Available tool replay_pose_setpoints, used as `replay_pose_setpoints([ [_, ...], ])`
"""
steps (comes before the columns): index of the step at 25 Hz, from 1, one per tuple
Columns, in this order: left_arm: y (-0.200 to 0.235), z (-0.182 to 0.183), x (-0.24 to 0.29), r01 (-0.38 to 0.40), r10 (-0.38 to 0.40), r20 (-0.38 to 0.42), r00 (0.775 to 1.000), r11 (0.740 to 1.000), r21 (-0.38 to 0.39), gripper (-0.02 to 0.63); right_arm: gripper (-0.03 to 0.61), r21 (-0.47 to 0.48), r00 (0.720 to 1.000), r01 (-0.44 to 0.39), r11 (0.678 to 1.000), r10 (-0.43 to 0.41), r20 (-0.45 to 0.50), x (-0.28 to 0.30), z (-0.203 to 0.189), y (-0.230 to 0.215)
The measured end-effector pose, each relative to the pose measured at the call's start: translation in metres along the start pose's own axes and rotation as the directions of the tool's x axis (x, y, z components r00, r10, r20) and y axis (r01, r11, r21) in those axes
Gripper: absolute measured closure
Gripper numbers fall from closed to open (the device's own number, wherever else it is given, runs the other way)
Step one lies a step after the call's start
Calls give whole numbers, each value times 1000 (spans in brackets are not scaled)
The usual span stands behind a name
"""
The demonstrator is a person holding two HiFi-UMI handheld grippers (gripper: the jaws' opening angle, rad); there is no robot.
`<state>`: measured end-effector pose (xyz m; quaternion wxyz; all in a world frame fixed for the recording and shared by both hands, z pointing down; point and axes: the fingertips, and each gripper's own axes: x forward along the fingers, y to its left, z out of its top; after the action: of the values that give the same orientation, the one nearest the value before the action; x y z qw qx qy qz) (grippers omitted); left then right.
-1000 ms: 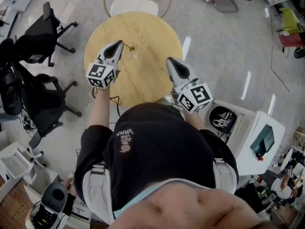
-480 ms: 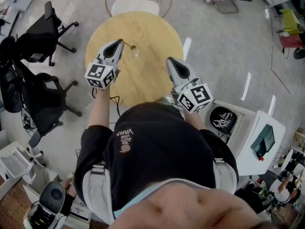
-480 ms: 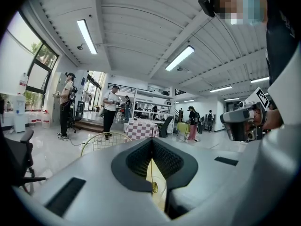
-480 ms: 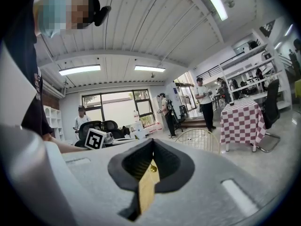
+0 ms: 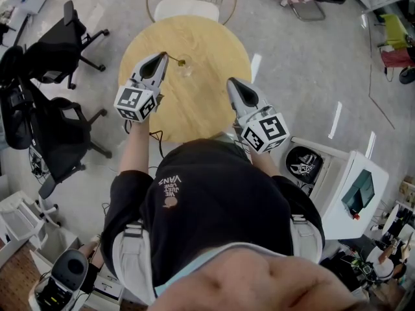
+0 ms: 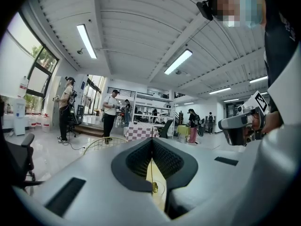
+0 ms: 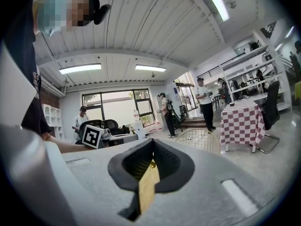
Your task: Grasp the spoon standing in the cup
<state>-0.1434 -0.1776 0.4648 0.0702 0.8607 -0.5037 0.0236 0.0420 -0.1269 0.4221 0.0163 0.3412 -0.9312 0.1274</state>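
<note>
A clear glass cup [image 5: 185, 69] stands on the far middle of the round wooden table [image 5: 198, 112]. A thin gold spoon [image 5: 174, 59] leans out of it toward the left. My left gripper [image 5: 162, 56] is at the spoon's handle end, just left of the cup, and is shut on it. In the left gripper view the handle [image 6: 151, 166] runs as a thin gold line between the shut jaws of the left gripper [image 6: 151, 142], with the cup [image 6: 159, 195] below. My right gripper [image 5: 231, 83] hovers over the table's right side, shut and holding nothing; in its own view the right gripper [image 7: 151, 144] shows only tabletop.
A wire-backed chair with a white seat [image 5: 188, 5] stands at the table's far edge. Black office chairs [image 5: 55, 47] crowd the left side. A white cabinet [image 5: 347, 190] sits at the right. The person's body fills the near part of the head view.
</note>
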Motion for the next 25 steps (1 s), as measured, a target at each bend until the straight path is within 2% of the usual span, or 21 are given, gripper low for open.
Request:
replay_pose_setpoints([
  [12,-4,18,-32,-10,10,41,999,1000,9,601,580,-9,999,-40,999,40,4,3,-2,24],
  [25,-9,23,-57,-12,11,62,998,1000,15,601,580,-7,999,-45,999,45,2,6,-5,37],
])
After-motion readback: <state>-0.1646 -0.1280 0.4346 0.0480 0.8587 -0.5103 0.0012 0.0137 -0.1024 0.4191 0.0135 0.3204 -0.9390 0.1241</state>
